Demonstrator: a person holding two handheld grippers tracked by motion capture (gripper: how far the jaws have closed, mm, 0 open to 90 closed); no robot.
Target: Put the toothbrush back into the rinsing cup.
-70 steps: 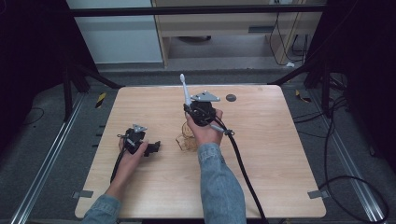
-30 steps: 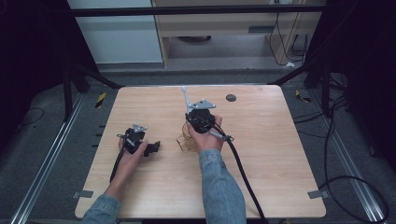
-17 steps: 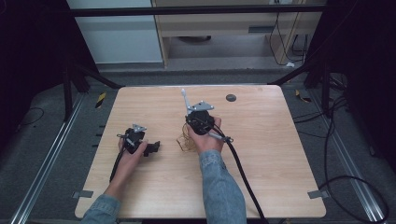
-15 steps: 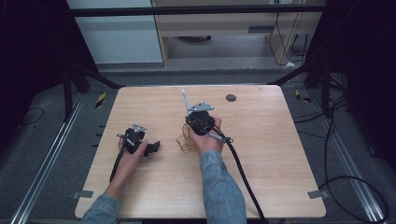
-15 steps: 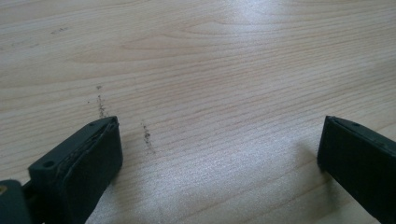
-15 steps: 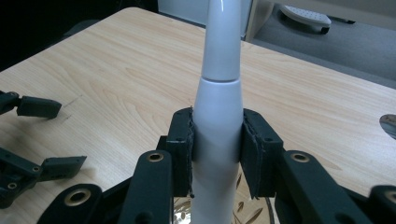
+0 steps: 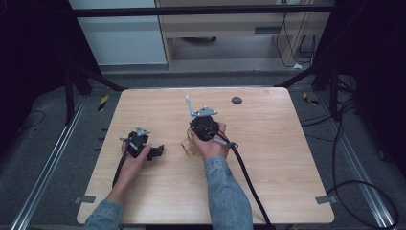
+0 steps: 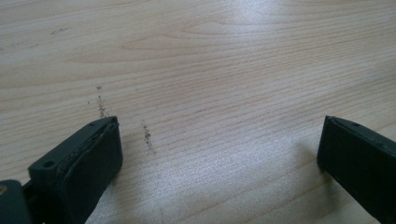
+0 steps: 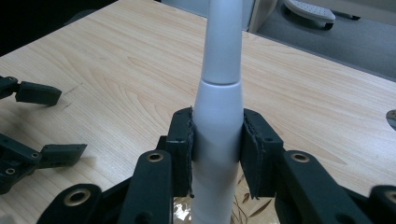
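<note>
White, smooth and tapered, the handle (image 9: 218, 126) stands pinched in the right gripper (image 9: 217, 140) above the bench (image 7: 287, 158); it could slide or tip. Left gripper (image 8: 219, 154) rests spread, empty.

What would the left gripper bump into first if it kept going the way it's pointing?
Probably just the wooden table. The left gripper has its jaws open and angled down at bare wood, with nothing between them. In the high view it points toward the right hand, but depth is hard to judge.
</note>
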